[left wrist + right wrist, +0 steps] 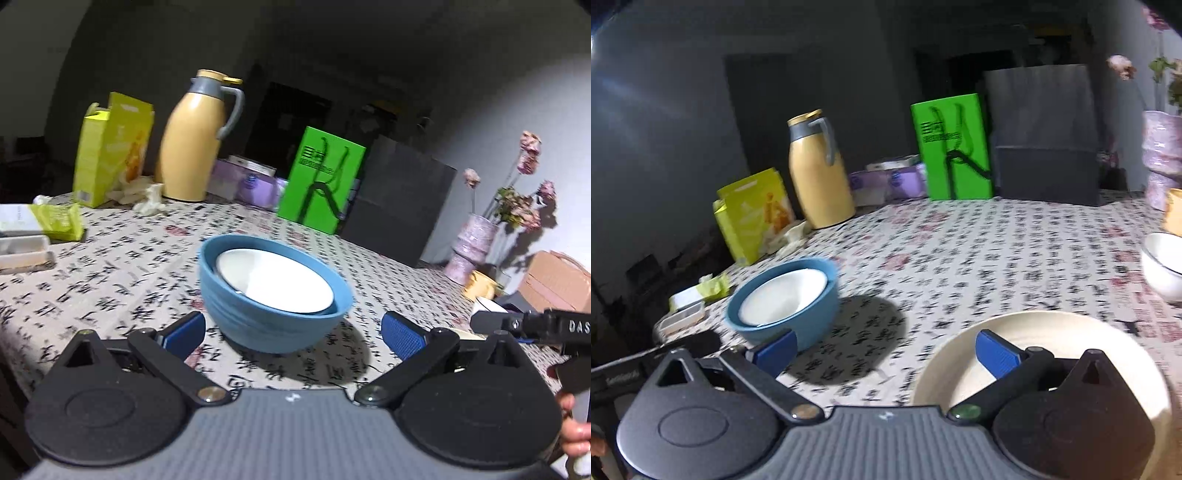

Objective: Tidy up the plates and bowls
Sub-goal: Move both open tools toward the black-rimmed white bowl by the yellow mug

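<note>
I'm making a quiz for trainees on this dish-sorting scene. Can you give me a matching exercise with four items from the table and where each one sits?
Items:
1. white bowl
2. cream plate
3. green bag
4. yellow thermos

Places:
A. beside the open yellow box
B. nested inside the blue bowl
C. beside the black bag
D. below the right hand-held gripper

Pairs: 1-B, 2-D, 3-C, 4-A
</note>
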The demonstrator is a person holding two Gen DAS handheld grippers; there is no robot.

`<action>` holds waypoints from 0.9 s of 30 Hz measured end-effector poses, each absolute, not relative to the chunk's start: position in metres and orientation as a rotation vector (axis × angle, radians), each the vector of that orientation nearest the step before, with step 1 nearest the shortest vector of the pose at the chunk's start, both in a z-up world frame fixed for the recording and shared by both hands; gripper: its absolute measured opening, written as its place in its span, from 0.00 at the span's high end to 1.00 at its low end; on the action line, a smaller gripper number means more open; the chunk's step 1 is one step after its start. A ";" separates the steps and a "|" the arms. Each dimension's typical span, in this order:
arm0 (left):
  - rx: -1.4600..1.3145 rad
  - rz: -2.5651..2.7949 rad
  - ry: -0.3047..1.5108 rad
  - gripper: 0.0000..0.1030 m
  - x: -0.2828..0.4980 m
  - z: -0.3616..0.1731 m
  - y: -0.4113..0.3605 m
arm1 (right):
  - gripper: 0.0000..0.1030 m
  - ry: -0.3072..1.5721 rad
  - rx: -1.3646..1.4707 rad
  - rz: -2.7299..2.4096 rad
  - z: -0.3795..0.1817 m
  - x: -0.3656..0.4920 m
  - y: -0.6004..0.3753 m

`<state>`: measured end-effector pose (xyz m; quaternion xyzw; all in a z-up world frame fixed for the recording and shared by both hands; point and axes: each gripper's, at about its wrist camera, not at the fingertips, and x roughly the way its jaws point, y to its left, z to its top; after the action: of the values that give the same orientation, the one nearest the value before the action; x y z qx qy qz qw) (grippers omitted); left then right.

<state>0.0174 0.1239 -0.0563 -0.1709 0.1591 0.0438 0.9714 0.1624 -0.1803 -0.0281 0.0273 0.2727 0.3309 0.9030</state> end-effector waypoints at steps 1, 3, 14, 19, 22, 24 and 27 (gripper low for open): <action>-0.340 0.081 0.320 0.00 0.019 -0.056 0.122 | 0.00 0.562 0.062 0.665 -0.028 0.164 -0.186; -0.336 0.064 0.325 0.00 0.024 -0.056 0.117 | 0.00 0.562 0.077 0.629 -0.029 0.169 -0.197; -0.311 -0.025 0.368 0.00 0.049 -0.052 0.091 | 0.00 0.545 0.148 0.472 -0.029 0.188 -0.257; -0.278 -0.069 0.374 0.00 0.063 -0.044 0.075 | 0.00 0.540 0.159 0.419 -0.029 0.194 -0.278; -0.259 -0.094 0.375 0.00 0.071 -0.039 0.063 | 0.00 0.538 0.169 0.401 -0.030 0.197 -0.289; -0.253 -0.111 0.377 0.00 0.076 -0.036 0.056 | 0.00 0.537 0.172 0.390 -0.031 0.199 -0.296; -0.247 -0.130 0.380 0.00 0.084 -0.032 0.045 | 0.00 0.533 0.175 0.378 -0.032 0.203 -0.306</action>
<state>0.0838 0.0453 -0.0323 -0.1226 0.1881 -0.0646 0.9723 0.2031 -0.3055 -0.0320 0.0858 0.2615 0.1855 0.9433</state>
